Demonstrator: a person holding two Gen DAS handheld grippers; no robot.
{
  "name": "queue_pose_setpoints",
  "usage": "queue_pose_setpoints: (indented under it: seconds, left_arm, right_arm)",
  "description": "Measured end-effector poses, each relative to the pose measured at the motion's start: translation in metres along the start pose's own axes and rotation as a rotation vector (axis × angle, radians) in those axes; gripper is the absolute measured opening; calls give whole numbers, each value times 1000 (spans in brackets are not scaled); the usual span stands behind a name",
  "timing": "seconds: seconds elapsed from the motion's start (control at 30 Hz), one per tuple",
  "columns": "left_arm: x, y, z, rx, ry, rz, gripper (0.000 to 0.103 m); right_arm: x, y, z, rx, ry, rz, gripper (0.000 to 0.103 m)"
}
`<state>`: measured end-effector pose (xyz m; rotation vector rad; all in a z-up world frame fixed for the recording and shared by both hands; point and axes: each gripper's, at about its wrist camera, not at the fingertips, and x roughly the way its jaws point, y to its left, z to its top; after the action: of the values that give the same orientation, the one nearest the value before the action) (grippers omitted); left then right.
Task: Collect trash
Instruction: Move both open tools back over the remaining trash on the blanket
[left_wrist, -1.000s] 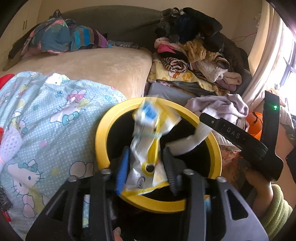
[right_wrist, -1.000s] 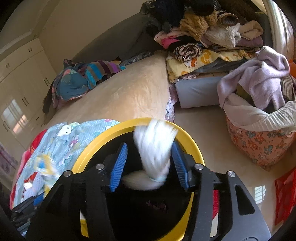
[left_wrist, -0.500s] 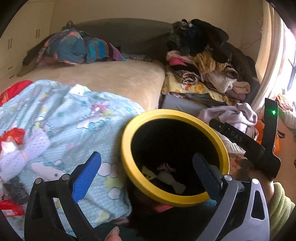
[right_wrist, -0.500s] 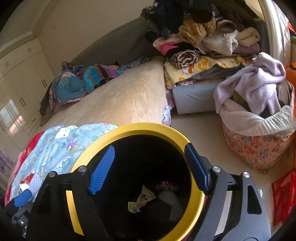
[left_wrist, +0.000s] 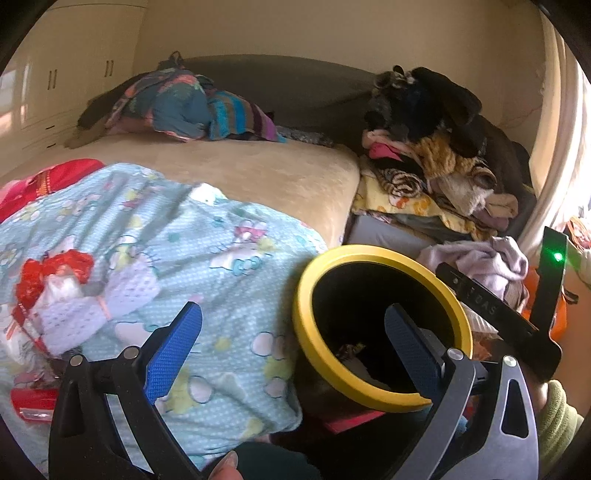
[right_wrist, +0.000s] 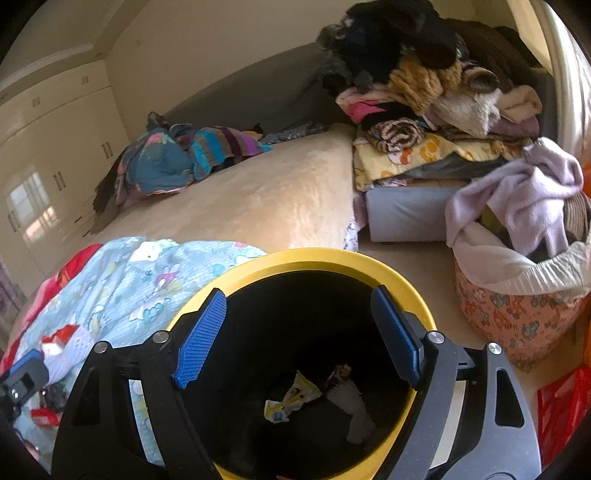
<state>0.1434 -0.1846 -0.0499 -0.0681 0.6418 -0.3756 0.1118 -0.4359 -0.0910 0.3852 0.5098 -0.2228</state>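
A black bin with a yellow rim (left_wrist: 369, 254) stands against the bed. My left gripper (left_wrist: 293, 317) is open wide and empty, with one finger over the blue cartoon blanket (left_wrist: 221, 258) and the other over the bin. My right gripper (right_wrist: 299, 299) hangs open and empty over the bin's mouth (right_wrist: 306, 258). At the bottom of the bin lie a yellow-white wrapper (right_wrist: 291, 400) and a white crumpled wad (right_wrist: 351, 406). Red and white wrappers (left_wrist: 55, 273) lie on the blanket at far left, and a red packet (left_wrist: 33, 404) lies nearer.
The beige bed (left_wrist: 240, 173) carries a bundle of striped clothes (left_wrist: 192, 107) at its far end. A tall pile of laundry (left_wrist: 424, 166) stands right of the bed. A patterned basket with a lilac garment (right_wrist: 517, 295) and a red bag (right_wrist: 561, 406) are on the floor.
Both grippers opened over the bin: the left let go of the yellow-white wrapper and the right the white wad, which now lie inside. The left gripper then swung left toward the blanket.
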Motion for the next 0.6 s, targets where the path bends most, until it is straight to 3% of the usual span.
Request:
queue_pose_setpoints:
  seconds: [0.6]
  left_arm:
    - [-33, 53, 1, -99, -63, 86, 96]
  right_arm:
    - [-19, 54, -7, -109, 1, 117, 78]
